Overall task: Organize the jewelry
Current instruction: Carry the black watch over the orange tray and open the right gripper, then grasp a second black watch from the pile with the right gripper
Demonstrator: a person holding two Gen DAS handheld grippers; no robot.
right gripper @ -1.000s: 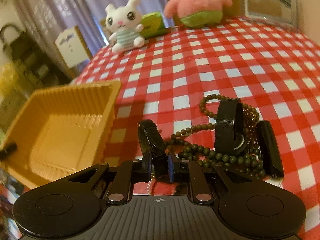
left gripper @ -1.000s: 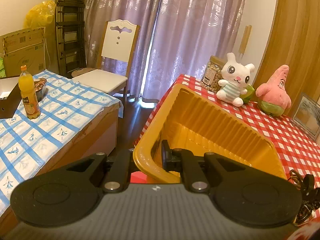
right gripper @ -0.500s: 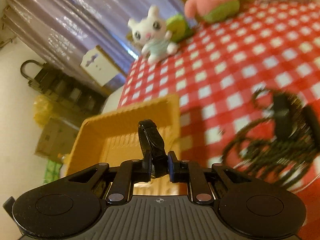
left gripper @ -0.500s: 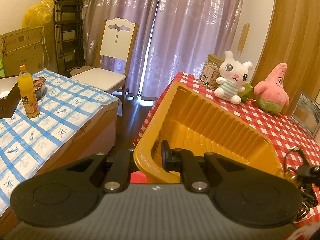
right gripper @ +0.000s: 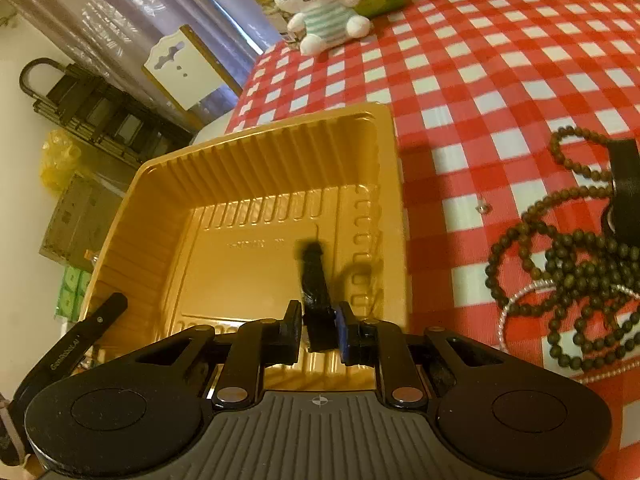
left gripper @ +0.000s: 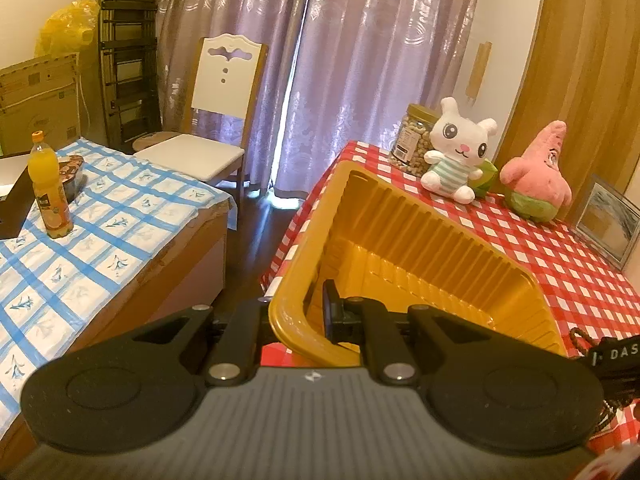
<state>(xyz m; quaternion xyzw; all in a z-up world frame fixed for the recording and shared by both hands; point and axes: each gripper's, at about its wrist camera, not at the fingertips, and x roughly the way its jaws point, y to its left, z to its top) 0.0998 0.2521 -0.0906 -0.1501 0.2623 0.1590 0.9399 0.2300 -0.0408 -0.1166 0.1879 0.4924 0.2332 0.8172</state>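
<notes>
surface: table under a red-and-white checked cloth; room: mauve curtains, wood-panelled wall, one white-backed chair, one dark folding rack, one yellow bag, cardboard boxes, and a second table in a blue-and-white cloth bearing one orange drink bottle; on the checked cloth, counted: one white rabbit plush, one pink starfish plush, one jar of nuts, one framed picture, one gold tray; gold tray: ribbed plastic, square, empty floor, at the table's near-left corner beside the edge; left gripper clenched on the tray's near rim, one finger outside and one inside; right gripper over the tray's near side, jaws parted slightly wider than the black strap-like piece that stands between them, blurred, its tip over the tray floor; whether the pads touch it cannot be told; jewelry pile on the cloth to the right of the tray, apart from it: dark brown bead strands in tangled loops, one clear-bead strand, one black band on top; strand count not readable.
</notes>
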